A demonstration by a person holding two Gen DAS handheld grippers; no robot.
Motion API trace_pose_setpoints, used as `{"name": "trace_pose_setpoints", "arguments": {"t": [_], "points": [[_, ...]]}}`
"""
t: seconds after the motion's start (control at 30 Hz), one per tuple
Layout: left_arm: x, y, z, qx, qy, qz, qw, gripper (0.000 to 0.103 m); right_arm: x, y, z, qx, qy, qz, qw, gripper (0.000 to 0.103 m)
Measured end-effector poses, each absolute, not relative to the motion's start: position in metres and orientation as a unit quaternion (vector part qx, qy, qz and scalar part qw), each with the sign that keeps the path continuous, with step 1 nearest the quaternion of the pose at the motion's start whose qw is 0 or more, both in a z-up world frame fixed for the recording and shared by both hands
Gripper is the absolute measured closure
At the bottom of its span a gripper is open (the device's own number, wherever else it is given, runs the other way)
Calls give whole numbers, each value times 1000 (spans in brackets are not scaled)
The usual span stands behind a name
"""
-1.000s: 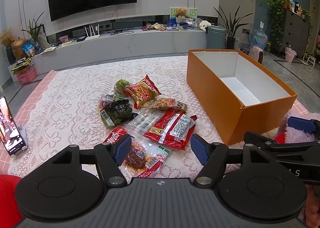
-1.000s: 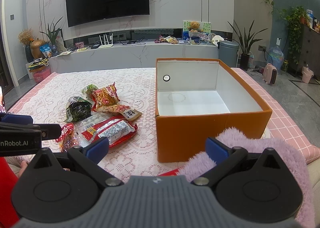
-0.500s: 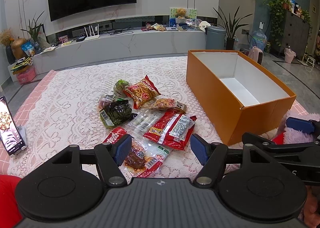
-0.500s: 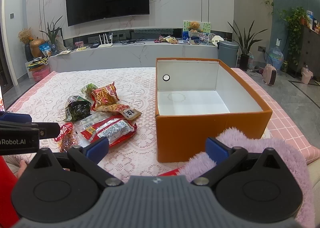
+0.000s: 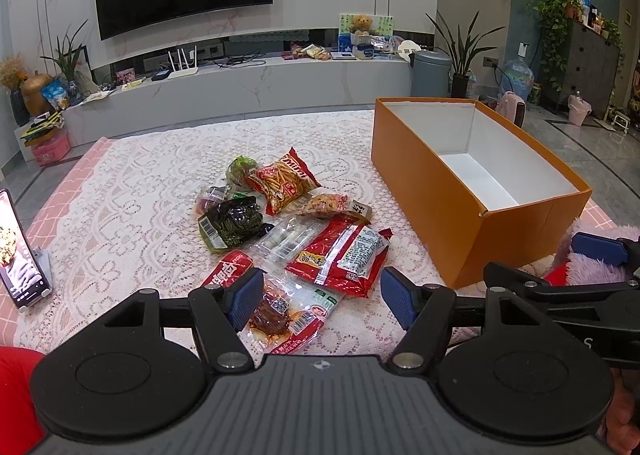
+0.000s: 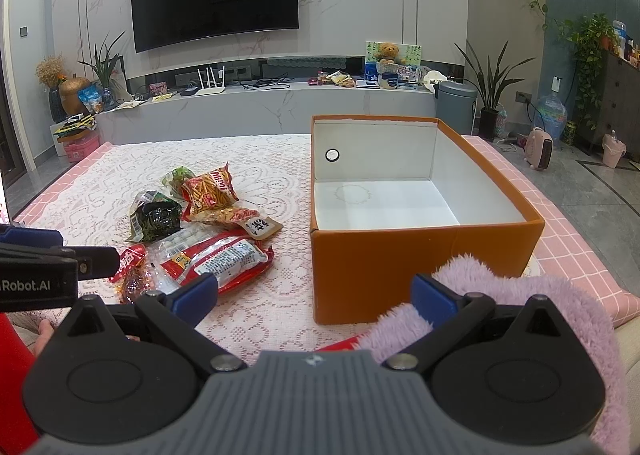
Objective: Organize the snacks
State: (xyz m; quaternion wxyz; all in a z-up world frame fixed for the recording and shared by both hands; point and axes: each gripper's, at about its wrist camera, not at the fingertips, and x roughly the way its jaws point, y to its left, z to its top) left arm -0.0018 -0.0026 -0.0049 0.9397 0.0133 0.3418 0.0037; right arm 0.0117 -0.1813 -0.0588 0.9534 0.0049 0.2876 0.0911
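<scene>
Almost nothing has moved since the earlier frames: both grippers hang where they were, and only the picture on the phone screen at the left edge has changed. The left gripper hovers with its blue pads spread wide and nothing between them, poised above the near end of the snack pile. The right gripper is likewise spread and empty, pointing at the near wall of the orange box, with a fluffy lilac cloth bunched under its right finger.

The snacks lie in a loose heap on the lace-covered tabletop, left of the box and apart from it. Nearest the left gripper is a clear pack of dark braised meat, partly overlapping a small red packet. Just beyond lie a large red sausage pack, a clear pack of white pieces, a dark green seaweed bag, a red bag of stick snacks and a small tan packet. The box stands open, its white inside holding nothing.
</scene>
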Motion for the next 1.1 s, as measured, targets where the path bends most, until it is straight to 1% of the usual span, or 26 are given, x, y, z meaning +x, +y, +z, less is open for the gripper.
{"name": "trace_pose_setpoints", "arguments": {"t": [0.63, 0.8, 0.9, 0.97, 1.0, 1.07, 1.1], "points": [[-2, -3, -8, 11, 345, -1, 938, 24, 13, -182, -61, 3, 289, 90, 953, 3], [4, 5, -8, -2, 373, -40, 927, 24, 13, -181, -62, -1, 290, 89, 953, 3], [7, 12, -7, 10, 382, -43, 923, 24, 12, -179, -61, -1, 288, 102, 952, 3], [12, 20, -9, 6, 398, -30, 917, 27, 11, -177, -60, 0, 286, 115, 951, 4], [15, 25, -12, -2, 408, -27, 913, 28, 11, -175, -59, 0, 286, 120, 951, 5], [21, 35, -17, -16, 423, -28, 906, 28, 12, -170, -59, -7, 293, 131, 947, 17], [24, 41, -20, -25, 431, -25, 902, 28, 14, -167, -59, -11, 298, 136, 945, 27]]}}
